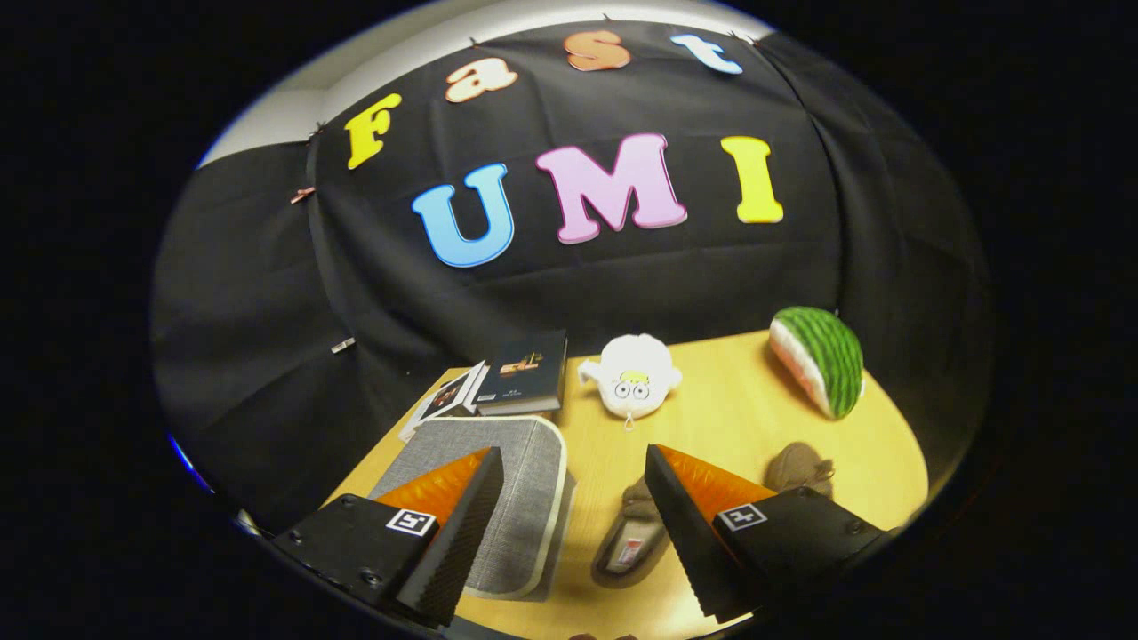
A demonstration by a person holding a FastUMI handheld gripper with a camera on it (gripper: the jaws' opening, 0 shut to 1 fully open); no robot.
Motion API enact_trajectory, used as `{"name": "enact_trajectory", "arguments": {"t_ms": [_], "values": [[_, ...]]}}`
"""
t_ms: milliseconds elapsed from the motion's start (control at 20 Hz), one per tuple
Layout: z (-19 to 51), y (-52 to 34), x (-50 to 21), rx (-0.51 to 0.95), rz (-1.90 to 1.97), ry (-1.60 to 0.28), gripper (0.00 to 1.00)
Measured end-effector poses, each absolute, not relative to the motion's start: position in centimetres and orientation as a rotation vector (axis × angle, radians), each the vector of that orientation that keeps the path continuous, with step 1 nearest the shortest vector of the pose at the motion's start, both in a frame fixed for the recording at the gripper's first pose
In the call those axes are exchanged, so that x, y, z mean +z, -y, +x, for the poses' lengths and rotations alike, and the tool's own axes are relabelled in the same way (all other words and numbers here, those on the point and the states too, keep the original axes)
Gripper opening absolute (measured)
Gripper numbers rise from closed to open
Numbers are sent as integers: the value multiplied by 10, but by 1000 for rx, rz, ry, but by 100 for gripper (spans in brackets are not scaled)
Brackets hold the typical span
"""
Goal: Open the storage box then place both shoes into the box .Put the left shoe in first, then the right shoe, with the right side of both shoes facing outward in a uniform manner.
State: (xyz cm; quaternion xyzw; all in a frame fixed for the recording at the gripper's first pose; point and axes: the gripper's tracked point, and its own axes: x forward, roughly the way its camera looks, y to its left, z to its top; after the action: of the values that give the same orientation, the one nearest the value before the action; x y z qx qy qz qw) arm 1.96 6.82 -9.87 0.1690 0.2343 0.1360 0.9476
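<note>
In the gripper view, the grey fabric storage box lies on the wooden tabletop with its lid down; it serves as the landmark here. Just to the right of the box lies one brown shoe, its opening up and an insole label visible. Further right of the box, beyond the right finger, sits the second shoe, partly hidden by that finger. Behind the box are a dark book and an open booklet; behind and to the right of it are a white plush toy and, well apart, a watermelon-slice cushion.

What could go wrong: the box looks soft-sided, so a pull on the lid edge may drag or tip the whole box rather than open it, and it could push the nearer shoe. Which shoe is the left one cannot be told for certain from here, so the order could be mistaken. The far shoe is partly hidden, which makes its facing hard to judge, and the uniform right-side-out placement could fail.

The gripper hovers above the tabletop with its jaws spread wide, released, holding and touching nothing. The box's right edge and the nearer shoe lie in the gap between the fingers, below them. The box is not yet opened, so I judge the task barely begun.
</note>
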Motion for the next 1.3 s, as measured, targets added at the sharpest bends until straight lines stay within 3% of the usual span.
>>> {"name": "enact_trajectory", "arguments": {"t_ms": [450,1000,1150,1200,1300], "values": [[-6,-126,-165,540,732,-820,98],[-23,-161,-207,709,1090,-1050,98],[-29,-171,-211,738,1173,-1093,92],[-28,-171,-211,744,1183,-1103,78],[-28,-169,-208,753,1214,-1117,77]]}}
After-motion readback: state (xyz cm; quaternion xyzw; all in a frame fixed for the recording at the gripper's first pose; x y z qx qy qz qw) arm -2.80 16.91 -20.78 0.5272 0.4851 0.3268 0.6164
